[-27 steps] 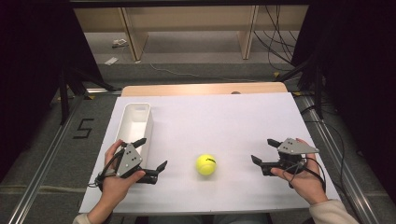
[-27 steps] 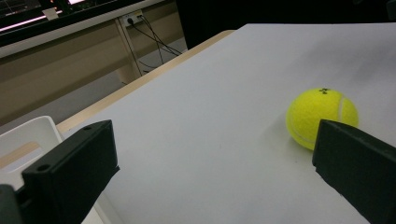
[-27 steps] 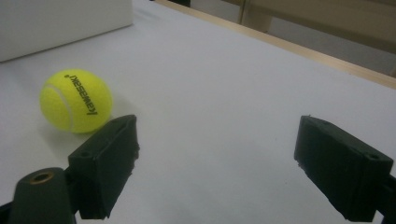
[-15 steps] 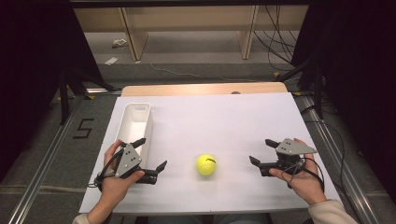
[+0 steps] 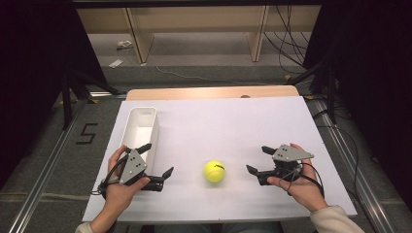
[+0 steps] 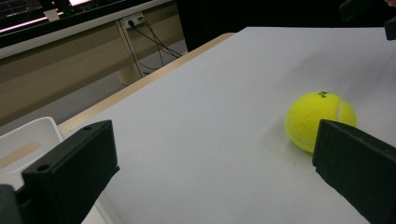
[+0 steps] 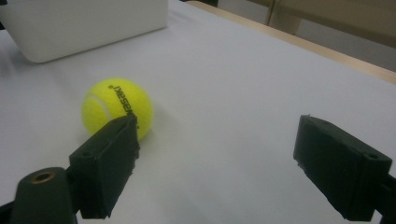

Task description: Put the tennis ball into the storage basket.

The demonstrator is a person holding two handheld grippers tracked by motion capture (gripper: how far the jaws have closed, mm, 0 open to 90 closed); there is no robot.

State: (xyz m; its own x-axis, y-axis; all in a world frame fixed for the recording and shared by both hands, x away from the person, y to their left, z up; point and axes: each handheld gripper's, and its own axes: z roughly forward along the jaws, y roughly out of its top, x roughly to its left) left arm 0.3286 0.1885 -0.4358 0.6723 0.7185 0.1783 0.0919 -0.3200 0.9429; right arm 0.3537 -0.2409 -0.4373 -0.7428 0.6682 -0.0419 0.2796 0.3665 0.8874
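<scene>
Ball (image 5: 214, 171) lay where it had been; the right gripper (image 5: 260, 159), jaws wide and empty, had edged nearer it, while the left gripper (image 5: 156, 160) stayed open, empty.

— What sort of place is this?

— A lab or test room set up for recording, not a home. The table (image 5: 291, 121) carries a plain white cover over a wooden top, and metal rails (image 5: 46, 170) run along the floor beside it.

— Anything else?

— Dark curtains (image 5: 29, 73) hang on both sides, loose cables (image 5: 286, 43) trail over the grey floor, a "5" (image 5: 85, 133) is marked on the floor in tape, and bare wooden shelving (image 5: 194, 24) stands behind.
</scene>
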